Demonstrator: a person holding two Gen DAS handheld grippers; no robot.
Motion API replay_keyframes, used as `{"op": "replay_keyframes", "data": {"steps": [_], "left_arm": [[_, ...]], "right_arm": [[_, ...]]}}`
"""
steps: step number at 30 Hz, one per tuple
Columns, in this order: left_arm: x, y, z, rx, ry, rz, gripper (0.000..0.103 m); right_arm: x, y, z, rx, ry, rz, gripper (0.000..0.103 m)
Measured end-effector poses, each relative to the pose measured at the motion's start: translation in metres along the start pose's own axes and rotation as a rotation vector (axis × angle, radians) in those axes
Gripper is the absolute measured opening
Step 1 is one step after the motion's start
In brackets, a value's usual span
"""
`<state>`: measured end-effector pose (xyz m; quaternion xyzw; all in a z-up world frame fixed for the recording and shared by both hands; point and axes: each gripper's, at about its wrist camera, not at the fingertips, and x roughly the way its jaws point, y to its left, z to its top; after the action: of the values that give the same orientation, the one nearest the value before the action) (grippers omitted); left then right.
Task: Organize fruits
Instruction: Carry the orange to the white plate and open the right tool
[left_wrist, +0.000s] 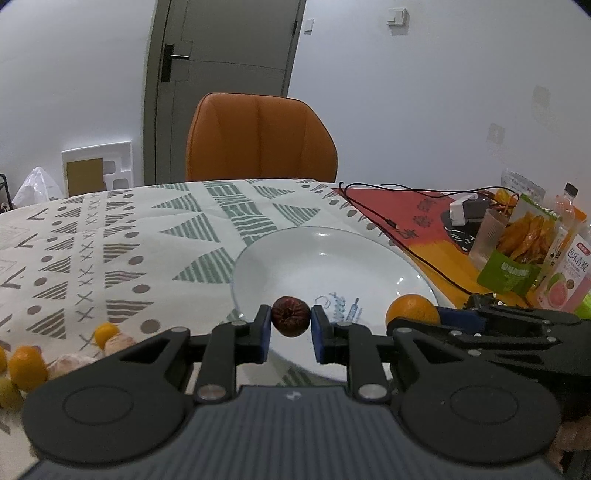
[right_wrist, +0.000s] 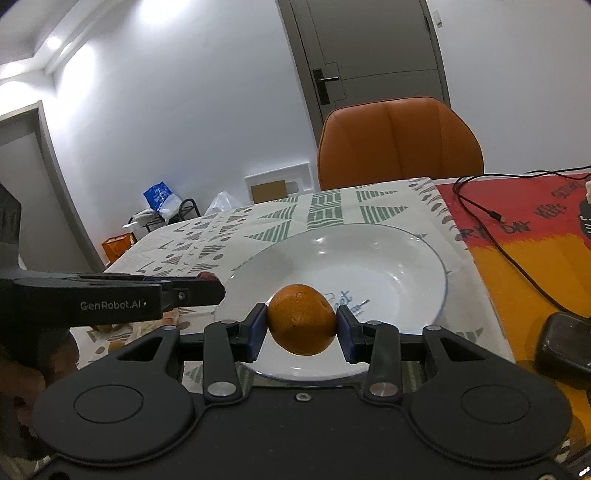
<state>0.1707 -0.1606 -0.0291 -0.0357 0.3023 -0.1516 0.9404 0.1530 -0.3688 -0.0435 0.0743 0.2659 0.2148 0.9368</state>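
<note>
The left gripper (left_wrist: 291, 322) is clenching a wrinkled dark-red date (left_wrist: 291, 316) between its blue pads, holding it just above the near rim of the plate (left_wrist: 332, 258). The right gripper (right_wrist: 301, 325) is gripping an orange (right_wrist: 301, 319) in the same manner, also over the plate's near edge. In the left wrist view the orange (left_wrist: 413, 309) is showing at the plate's right side, with the right gripper (left_wrist: 458, 319) reaching in from the right. In the right wrist view the left gripper (right_wrist: 212, 286) is extending from the left, its tip lying at the plate's (right_wrist: 369, 258) left rim, the date barely showing.

The plate's basin is lying bare apart from a small blue drawing, leaving open room below both fruits. It is resting on the patterned cloth (left_wrist: 110, 240), whose broad left portion is lying free. Loose fruits (left_wrist: 27, 367) are clustering near the table's near-left edge. A black cable (left_wrist: 406, 236) is trailing across the red-and-orange mat (left_wrist: 424, 218) just right of the plate; snack packets (left_wrist: 517, 254) and a bottle (left_wrist: 567, 206) are crowding the far right. An orange chair (left_wrist: 260, 138) is standing at the far table edge, before a grey door (left_wrist: 221, 55).
</note>
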Motion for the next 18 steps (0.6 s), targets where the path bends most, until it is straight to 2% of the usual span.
{"op": "replay_keyframes", "data": {"steps": [7, 13, 16, 18], "left_arm": [[0.016, -0.011, 0.0, -0.029, 0.01, 0.011, 0.021], [0.027, -0.014, 0.002, -0.041, 0.033, 0.065, 0.021], [0.03, -0.011, 0.003, -0.082, 0.067, 0.064, 0.022], [0.025, -0.01, 0.004, -0.101, 0.053, 0.105, 0.024]], "right_arm": [[0.005, -0.015, -0.002, 0.009, 0.006, 0.021, 0.039], [0.003, -0.019, 0.0, -0.019, 0.006, 0.03, 0.043], [0.002, -0.019, 0.005, -0.019, 0.025, 0.055, 0.043], [-0.002, -0.016, 0.008, -0.052, 0.03, 0.076, 0.046]]}}
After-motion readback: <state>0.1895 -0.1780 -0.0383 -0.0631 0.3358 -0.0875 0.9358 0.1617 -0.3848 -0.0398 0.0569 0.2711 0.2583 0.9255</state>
